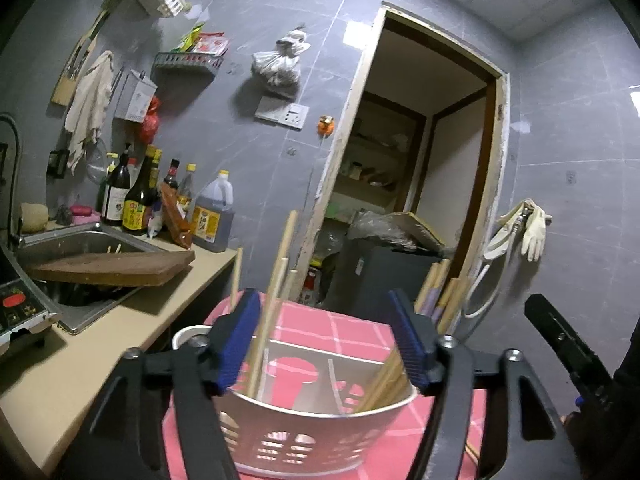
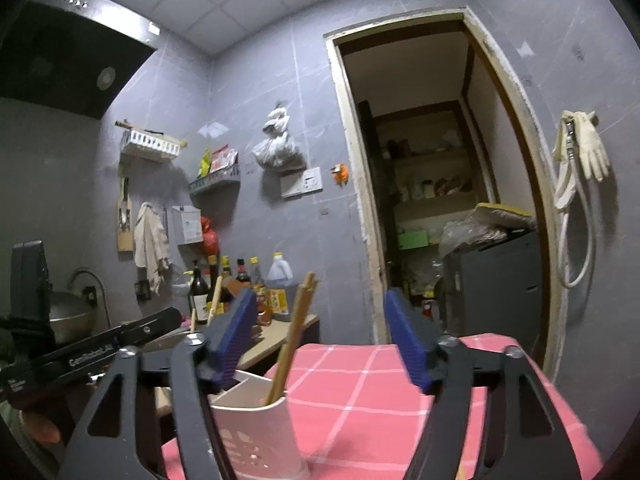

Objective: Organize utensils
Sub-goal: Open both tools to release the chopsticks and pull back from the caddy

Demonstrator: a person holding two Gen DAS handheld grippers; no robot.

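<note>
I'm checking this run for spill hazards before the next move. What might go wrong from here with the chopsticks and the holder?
1. The left gripper is open astride the white utensil holder; closing or nudging it may tip the holder on the pink tablecloth.
2. Chopsticks lean steeply against the rim, so a bump may flick them out.
3. The open right gripper hovers close by, so the two grippers may collide.

"GenRobot.AI" stands in white on the black left tool [image 2: 100,350]; bottle labels are unreadable.
</note>
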